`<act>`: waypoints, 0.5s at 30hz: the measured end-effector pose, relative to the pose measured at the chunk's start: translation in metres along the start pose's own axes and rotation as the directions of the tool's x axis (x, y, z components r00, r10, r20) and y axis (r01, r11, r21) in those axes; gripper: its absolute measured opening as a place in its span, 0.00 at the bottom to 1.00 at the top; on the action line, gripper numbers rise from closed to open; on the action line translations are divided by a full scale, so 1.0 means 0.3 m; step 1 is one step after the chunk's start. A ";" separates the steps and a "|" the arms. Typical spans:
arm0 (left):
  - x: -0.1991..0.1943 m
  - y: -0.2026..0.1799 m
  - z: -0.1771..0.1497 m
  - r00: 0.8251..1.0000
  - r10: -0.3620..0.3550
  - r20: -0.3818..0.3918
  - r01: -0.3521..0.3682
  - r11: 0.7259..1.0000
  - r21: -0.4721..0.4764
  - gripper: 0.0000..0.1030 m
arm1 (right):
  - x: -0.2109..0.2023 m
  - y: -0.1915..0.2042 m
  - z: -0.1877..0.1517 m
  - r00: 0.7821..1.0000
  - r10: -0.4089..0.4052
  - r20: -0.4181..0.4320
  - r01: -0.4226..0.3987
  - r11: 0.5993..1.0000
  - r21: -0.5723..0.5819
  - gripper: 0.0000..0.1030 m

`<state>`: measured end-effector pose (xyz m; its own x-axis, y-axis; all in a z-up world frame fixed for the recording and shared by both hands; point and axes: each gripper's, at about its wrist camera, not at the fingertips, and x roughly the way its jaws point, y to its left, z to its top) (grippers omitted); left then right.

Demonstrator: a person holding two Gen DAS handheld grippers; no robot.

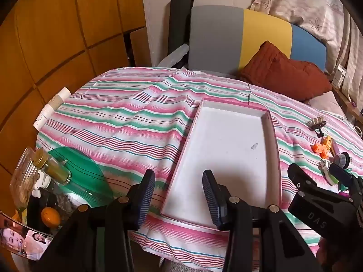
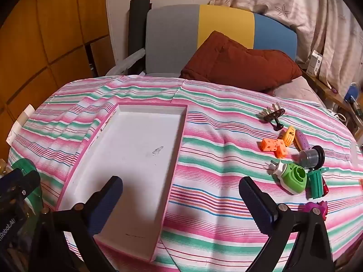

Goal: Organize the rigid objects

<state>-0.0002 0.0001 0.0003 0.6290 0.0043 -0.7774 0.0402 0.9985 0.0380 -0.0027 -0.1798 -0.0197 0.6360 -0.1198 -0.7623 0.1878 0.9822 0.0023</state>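
A shallow white tray with a pink rim [image 1: 226, 145] [image 2: 136, 145] lies empty on the striped tablecloth. My left gripper [image 1: 179, 196] hovers open over the tray's near left corner, nothing between its fingers. My right gripper [image 2: 181, 201] stands wide open above the tray's right rim and the cloth, also holding nothing. To its right lie small rigid items: orange cubes [image 2: 273, 147] [image 1: 321, 149], a yellow piece [image 2: 288, 136], a purple piece [image 2: 302, 139], a grey and black cylinder [image 2: 310, 156], a green and white plug [image 2: 292, 178], a green clip [image 2: 316, 182] and a brown clip [image 2: 273, 114].
At the table's left edge are a stack of paper cups [image 1: 54, 106], a green plate [image 1: 79, 170], a spice jar [image 1: 53, 167], a glass jar [image 1: 22, 176] and an orange fruit [image 1: 50, 216]. A rust cushion [image 2: 238, 68] and a chair back [image 2: 199, 29] stand behind the table.
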 end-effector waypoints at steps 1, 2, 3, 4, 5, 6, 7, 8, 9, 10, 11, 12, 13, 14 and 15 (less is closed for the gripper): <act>-0.001 0.001 0.000 1.000 0.005 0.002 -0.005 1.000 -0.002 0.42 | 0.003 0.002 0.002 1.000 -0.011 -0.015 0.011 1.000 -0.011 1.00; -0.002 0.004 0.001 1.000 0.007 0.003 -0.007 1.000 -0.004 0.42 | 0.005 0.004 0.004 1.000 -0.009 -0.016 0.008 1.000 -0.013 1.00; -0.003 0.006 0.001 1.000 0.009 0.002 -0.009 1.000 -0.006 0.42 | 0.009 0.007 0.006 1.000 -0.009 -0.018 0.008 1.000 -0.016 1.00; 0.009 -0.007 -0.008 1.000 0.010 -0.009 -0.010 1.000 0.004 0.42 | 0.012 0.009 0.009 1.000 -0.010 -0.018 0.009 1.000 -0.017 1.00; 0.009 -0.006 -0.008 1.000 0.014 -0.008 -0.014 1.000 -0.001 0.42 | 0.010 0.005 0.006 1.000 -0.008 -0.014 0.008 1.000 -0.013 1.00; 0.009 -0.006 -0.008 1.000 0.013 -0.008 -0.013 1.000 -0.002 0.42 | 0.006 -0.002 0.002 1.000 -0.007 -0.012 0.007 1.000 -0.009 1.00; 0.010 -0.008 -0.008 1.000 0.013 -0.009 -0.013 1.000 0.000 0.42 | 0.003 -0.001 -0.002 1.000 -0.009 0.002 0.009 1.000 -0.006 1.00; 0.010 -0.010 -0.007 1.000 0.019 -0.010 -0.019 1.000 0.000 0.42 | 0.001 0.000 -0.004 1.000 -0.008 0.001 0.008 1.000 -0.006 1.00; 0.010 -0.011 -0.006 1.000 0.024 -0.006 -0.024 1.000 0.000 0.42 | -0.002 -0.001 -0.006 1.000 -0.010 0.000 0.010 1.000 -0.005 1.00; 0.000 -0.006 -0.019 1.000 0.016 -0.002 -0.016 1.000 0.000 0.42 | -0.003 -0.004 -0.008 1.000 -0.008 0.000 0.008 1.000 -0.004 1.00; -0.005 -0.007 -0.019 1.000 0.019 -0.001 -0.019 1.000 0.003 0.42 | -0.009 -0.005 -0.011 1.000 -0.008 -0.002 0.008 1.000 -0.004 1.00; -0.005 -0.008 -0.019 1.000 0.020 -0.001 -0.020 1.000 0.003 0.42 | -0.011 -0.007 -0.014 1.000 -0.008 -0.002 0.008 1.000 -0.003 1.00; -0.007 -0.008 -0.019 1.000 0.020 0.000 -0.020 1.000 0.003 0.42 | -0.008 -0.003 -0.013 1.000 -0.012 -0.005 0.012 1.000 -0.007 1.00; -0.009 -0.008 -0.019 1.000 0.021 0.002 -0.021 1.000 0.004 0.42 | -0.006 -0.004 -0.010 1.000 -0.011 -0.006 0.011 1.000 -0.007 1.00; -0.010 -0.007 -0.019 1.000 0.022 0.002 -0.022 1.000 0.004 0.42 | -0.007 -0.006 -0.009 1.000 -0.009 -0.006 0.009 1.000 -0.009 1.00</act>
<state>-0.0066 -0.0017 -0.0012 0.6312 0.0265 -0.7752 0.0292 0.9979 0.0579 -0.0065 -0.1810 -0.0197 0.6294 -0.1281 -0.7665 0.1873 0.9823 -0.0104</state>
